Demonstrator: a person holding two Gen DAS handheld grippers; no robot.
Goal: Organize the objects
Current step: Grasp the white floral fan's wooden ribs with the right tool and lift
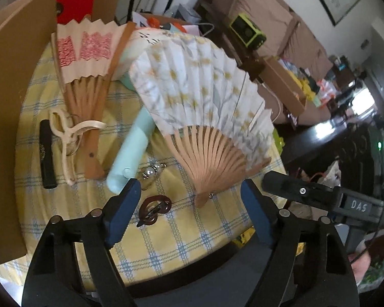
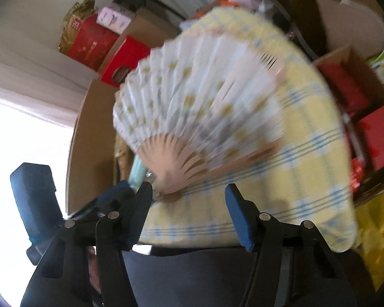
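Note:
An open white paper fan with yellow flowers [image 1: 204,97] lies on the yellow checked tablecloth [image 1: 176,232]; it also shows, blurred, in the right wrist view [image 2: 199,107]. My left gripper [image 1: 189,204] is open and empty, its jaws on either side of the fan's pivot end, just short of it. A brown hair clip [image 1: 153,208] lies between the jaws. My right gripper [image 2: 187,204] is open and empty, close to the fan's pivot; it shows at the table's right edge in the left wrist view [image 1: 294,186].
A half-open fan with red print [image 1: 87,61], a white ribbon [image 1: 69,133], a black tube [image 1: 46,153], a mint green fan case [image 1: 133,148] and silver beads [image 1: 151,172] lie on the table. A cardboard panel [image 1: 15,102] stands at left. Red boxes [image 2: 376,128] sit beyond the right edge.

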